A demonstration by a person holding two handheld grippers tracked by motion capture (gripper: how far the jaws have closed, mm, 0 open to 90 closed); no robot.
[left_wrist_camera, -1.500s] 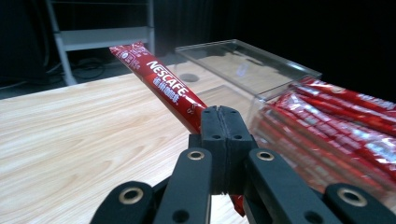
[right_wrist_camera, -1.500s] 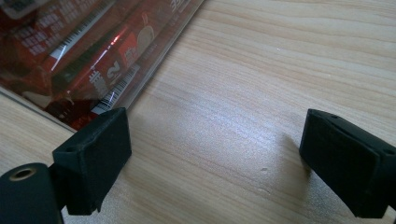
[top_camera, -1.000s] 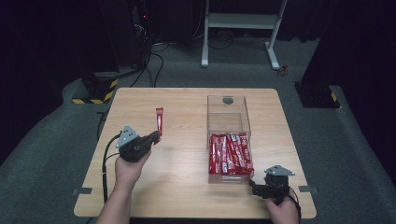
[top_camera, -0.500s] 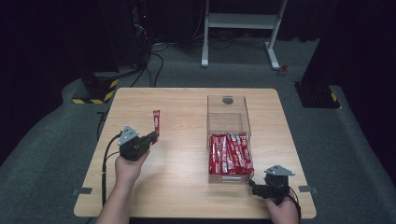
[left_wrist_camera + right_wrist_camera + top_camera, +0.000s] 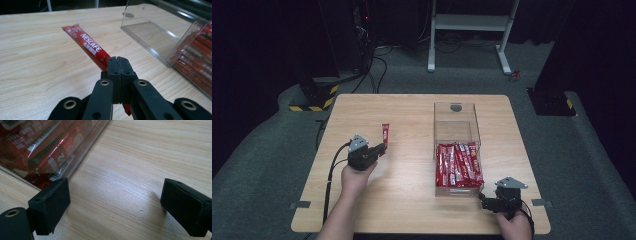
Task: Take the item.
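Left gripper (image 5: 117,61) clenched on red coffee stick (image 5: 87,47) by one end, frame centre-left above table (image 5: 412,200); thin end-grip, stick could slip or swing; right gripper (image 5: 115,205) released, idle lower right

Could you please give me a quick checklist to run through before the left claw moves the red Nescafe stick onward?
1. Left claw shut on the Nescafe stick: ok.
2. Grip near one end, so most of the stick juts out unsupported: not ok, it may swing.
3. Stick lifted off the table: cannot tell.
4. Clear box open on top, far half bare: ok.
5. Right claw open, holding nothing, beside the box's near corner: ok.
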